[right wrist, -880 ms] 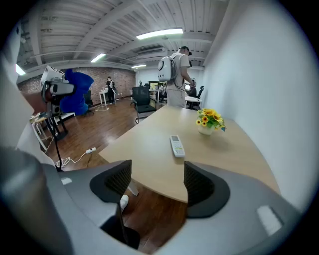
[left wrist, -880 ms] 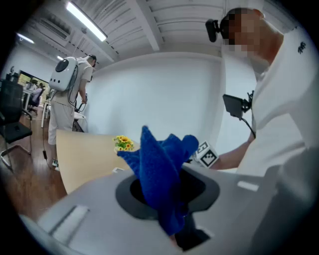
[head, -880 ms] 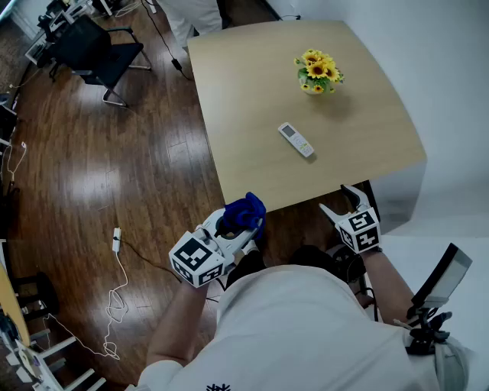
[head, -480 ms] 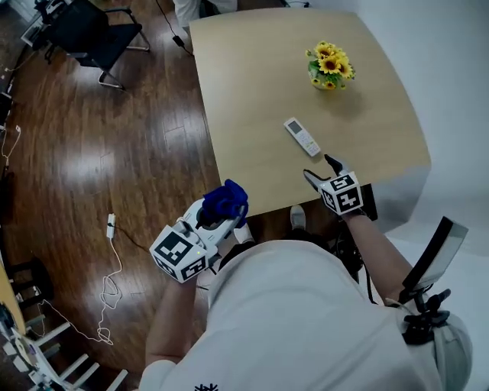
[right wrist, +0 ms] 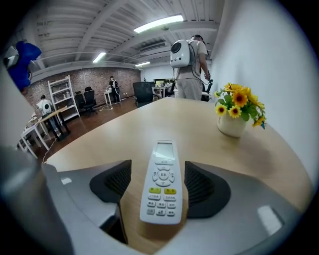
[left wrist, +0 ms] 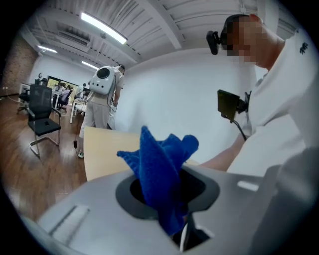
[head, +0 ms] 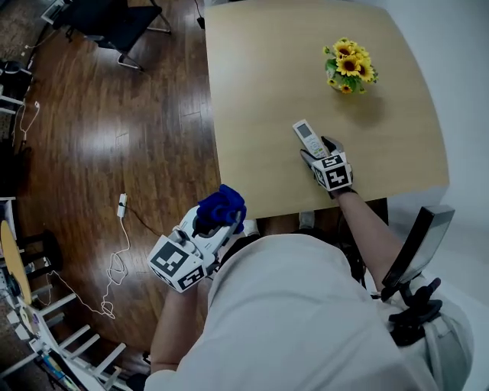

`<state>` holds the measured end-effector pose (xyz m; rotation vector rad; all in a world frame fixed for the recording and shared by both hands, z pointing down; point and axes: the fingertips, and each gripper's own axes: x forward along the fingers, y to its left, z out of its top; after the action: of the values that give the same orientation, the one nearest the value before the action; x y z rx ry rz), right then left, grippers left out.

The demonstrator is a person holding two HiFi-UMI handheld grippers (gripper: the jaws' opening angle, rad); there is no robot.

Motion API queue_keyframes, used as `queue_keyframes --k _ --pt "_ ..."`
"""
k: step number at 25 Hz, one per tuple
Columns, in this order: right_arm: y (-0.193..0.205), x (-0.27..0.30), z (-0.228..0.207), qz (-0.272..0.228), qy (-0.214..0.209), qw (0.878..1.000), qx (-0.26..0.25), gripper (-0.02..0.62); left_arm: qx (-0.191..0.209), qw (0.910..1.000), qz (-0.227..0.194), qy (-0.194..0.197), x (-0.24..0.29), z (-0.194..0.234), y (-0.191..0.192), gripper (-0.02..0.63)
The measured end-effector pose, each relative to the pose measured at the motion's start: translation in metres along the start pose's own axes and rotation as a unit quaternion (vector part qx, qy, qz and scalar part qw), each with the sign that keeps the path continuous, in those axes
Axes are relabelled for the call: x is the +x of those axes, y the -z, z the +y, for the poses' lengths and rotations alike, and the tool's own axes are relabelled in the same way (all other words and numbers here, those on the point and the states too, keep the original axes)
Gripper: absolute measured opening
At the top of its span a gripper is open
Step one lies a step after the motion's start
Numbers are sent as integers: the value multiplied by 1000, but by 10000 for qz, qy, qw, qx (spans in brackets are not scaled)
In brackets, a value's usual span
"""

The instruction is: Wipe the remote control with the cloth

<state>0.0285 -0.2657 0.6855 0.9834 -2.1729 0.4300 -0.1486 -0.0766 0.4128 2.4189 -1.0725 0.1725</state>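
Observation:
The white remote control lies on the wooden table, keypad up. My right gripper is open and its jaws stand on either side of the remote's near end, with a sliver of table showing on the left side. My left gripper hangs below the table's front edge, over the floor, shut on a bunched blue cloth. In the left gripper view the cloth sticks up from between the jaws.
A small pot of sunflowers stands on the table beyond the remote, at its right. A person with a white backpack stands past the far edge. A black chair and a white cable are on the wood floor at left.
My right gripper has moved forward from the table's front edge to the remote and now straddles its near end. The left gripper still holds the cloth below the edge.

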Motion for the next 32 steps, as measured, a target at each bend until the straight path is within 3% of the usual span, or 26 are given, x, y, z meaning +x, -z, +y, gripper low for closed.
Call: queue_keyframes --k 6,8,10,18,25,32 --pt "13 23 3 81 -69 9999 77 342 -75 9996 259 -109 14 -1 3 109" --pt "12 22 5 44 -83 10000 -31 323 -77 9995 274 -117 18 1 3 110" --pt "12 22 9 47 -153 9998 -94 265 -73 9995 300 -99 21 2 5 110" --pt "15 19 3 280 -337 9990 -40 258 128 9997 212 91 43 4 -8 110" --pt "-18 -43 6 115 -754 9954 -581 258 337 9994 -81 95 40 4 -39 110" --pt "-53 -87 26 -166 -1451 9782 -1479 258 705 9967 -181 361 79 12 -50 109"
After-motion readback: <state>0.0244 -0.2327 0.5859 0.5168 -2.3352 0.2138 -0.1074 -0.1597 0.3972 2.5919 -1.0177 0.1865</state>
